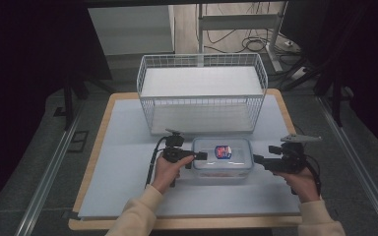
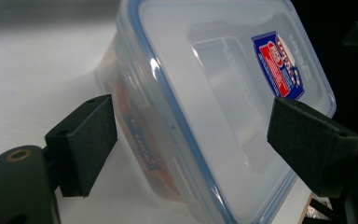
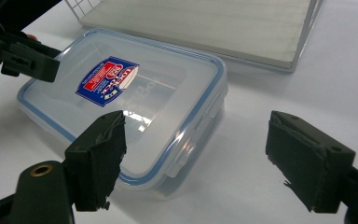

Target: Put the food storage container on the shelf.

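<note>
1. Clear rectangular plastic food container, blue seal around its lid and a red-and-blue label on top, lies flat on the pale grey table mat, just in front of the white wire basket.
2. Left gripper sits at the container's left end; right gripper just off its right end, apart from it.
3. Left gripper view: left gripper jaws spread wide, one on either side of the container's end; gaps show on both sides, so nothing is gripped. Orange contents show through the side wall, unreadable from the high view.
4. Right gripper view: right gripper jaws open. One jaw is over the container's near lid corner, the other over bare mat. A side latch is visible here, and the left gripper's jaw at the far end.
5. The basket's grey floor board is visible beyond.
</note>
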A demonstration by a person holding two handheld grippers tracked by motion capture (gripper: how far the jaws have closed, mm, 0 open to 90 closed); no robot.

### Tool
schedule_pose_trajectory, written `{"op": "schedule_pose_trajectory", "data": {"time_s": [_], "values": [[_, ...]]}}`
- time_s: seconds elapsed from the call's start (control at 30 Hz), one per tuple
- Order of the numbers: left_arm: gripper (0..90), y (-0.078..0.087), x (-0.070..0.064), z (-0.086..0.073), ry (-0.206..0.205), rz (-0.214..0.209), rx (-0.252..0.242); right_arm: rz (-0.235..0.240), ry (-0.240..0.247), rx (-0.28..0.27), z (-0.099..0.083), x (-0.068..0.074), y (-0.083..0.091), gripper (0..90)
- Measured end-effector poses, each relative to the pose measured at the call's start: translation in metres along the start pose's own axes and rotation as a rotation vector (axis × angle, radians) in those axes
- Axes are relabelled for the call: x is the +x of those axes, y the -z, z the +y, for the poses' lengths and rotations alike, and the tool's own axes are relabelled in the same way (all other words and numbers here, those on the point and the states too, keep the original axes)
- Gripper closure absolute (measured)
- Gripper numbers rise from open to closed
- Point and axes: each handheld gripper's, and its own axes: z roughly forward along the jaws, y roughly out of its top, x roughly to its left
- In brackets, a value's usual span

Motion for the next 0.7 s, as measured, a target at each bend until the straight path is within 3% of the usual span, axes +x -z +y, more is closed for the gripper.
{"op": "schedule_pose_trajectory", "data": {"time_s": [0.2,0.7], "values": [[16.2,-0.0044,0.0004,-0.0011,0.014,-0.033,0.020,-0.007,-0.003,0.000,-0.0004,-0.0009,0.0005,20.2],[24.9,0.0004,0.0018,-0.0020,0.036,-0.036,0.002,-0.018,-0.008,0.001,-0.0013,-0.0030,0.0007,20.9]]}}
